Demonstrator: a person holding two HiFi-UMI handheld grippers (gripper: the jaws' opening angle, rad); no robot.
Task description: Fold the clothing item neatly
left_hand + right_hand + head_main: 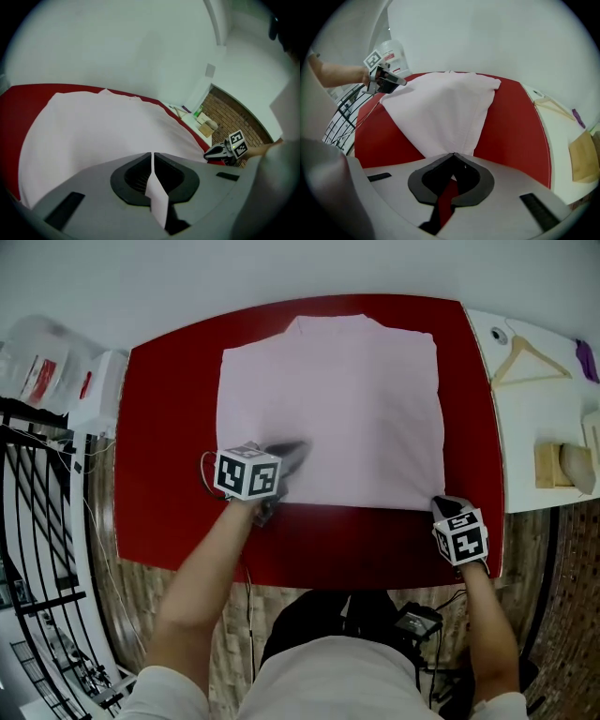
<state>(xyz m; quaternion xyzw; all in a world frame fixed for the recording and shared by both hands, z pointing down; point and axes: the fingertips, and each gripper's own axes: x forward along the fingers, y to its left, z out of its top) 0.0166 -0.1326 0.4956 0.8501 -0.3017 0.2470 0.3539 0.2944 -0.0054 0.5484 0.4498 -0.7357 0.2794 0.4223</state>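
Note:
A pale pink garment (328, 409) lies spread flat on the red table (169, 409), collar at the far edge. My left gripper (291, 454) hovers over its near left part, shut on a pinch of the cloth; a strip of fabric (157, 197) runs back between the closed jaws (153, 154). My right gripper (439, 504) sits at the near right corner of the garment. Its jaws (451, 154) are closed with the corner of the cloth (445, 108) meeting the tips. Each gripper shows in the other's view: the left gripper (391, 79) and the right gripper (213, 152).
A white counter right of the table carries a wooden hanger (525, 360) and a wooden block (548, 465). A black metal rack (37, 521) and a plastic bag (37, 367) stand at the left. A white wall rises behind the table.

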